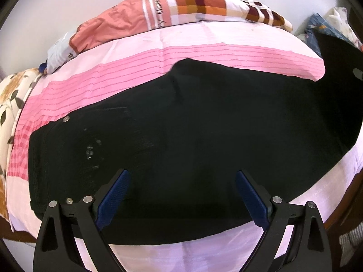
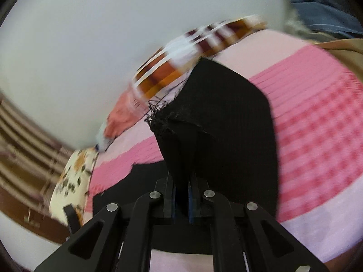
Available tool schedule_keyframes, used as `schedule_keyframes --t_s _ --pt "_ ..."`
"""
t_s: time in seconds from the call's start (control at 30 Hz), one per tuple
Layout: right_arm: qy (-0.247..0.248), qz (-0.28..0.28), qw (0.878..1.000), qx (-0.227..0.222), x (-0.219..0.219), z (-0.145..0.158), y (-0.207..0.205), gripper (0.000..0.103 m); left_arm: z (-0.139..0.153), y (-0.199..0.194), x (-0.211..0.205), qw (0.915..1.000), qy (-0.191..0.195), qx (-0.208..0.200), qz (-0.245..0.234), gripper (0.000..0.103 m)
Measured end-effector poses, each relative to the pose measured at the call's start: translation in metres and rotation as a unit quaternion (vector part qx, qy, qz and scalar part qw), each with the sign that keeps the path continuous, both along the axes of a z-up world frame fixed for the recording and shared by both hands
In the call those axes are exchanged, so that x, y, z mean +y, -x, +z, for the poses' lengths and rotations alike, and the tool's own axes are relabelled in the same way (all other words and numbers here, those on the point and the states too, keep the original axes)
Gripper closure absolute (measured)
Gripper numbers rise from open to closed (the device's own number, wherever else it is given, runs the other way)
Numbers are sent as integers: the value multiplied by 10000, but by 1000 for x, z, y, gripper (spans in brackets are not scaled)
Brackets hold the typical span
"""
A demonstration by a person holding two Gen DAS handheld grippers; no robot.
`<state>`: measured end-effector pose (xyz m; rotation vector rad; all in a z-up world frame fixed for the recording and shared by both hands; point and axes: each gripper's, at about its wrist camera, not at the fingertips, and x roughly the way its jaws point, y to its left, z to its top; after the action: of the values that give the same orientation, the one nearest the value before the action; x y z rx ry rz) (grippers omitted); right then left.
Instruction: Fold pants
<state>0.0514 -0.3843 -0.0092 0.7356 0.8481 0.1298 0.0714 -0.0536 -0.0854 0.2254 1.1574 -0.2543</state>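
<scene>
Black pants lie spread across a pink striped bed sheet, waistband with metal rivets at the left. Their leg end at the right edge is lifted off the bed. My left gripper hovers open over the near edge of the pants, blue pads wide apart with nothing between them. In the right wrist view my right gripper is shut on the frayed hem of a pant leg, which stands raised above the sheet. That view is motion-blurred.
A checked orange and brown pillow lies along the far edge of the bed by the white wall. A floral cloth sits at the left end. Patterned fabric is piled at the far right. The wooden bed frame shows at the left.
</scene>
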Motion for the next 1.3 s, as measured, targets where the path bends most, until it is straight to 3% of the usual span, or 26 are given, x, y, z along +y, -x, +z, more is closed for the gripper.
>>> schedule_keyframes --t_s 0.23,0.4,0.7,1.1,1.3 --pt "-314 1062 9935 277 109 -37 -25 95 10 -4 41 9994 -78 -104 320 9" --pt "-308 1460 9866 656 157 -72 -23 95 10 -5 68 9983 -163 -70 551 9" --pt "-255 1538 9853 697 162 -76 -16 95 10 -6 82 9975 -98 -15 700 9" --pt "603 1831 9787 699 185 -78 -8 94 7 -6 77 9977 -44 117 671 9" --pt "479 1956 9773 661 188 -81 -3 87 5 -6 76 9977 -29 189 657 9"
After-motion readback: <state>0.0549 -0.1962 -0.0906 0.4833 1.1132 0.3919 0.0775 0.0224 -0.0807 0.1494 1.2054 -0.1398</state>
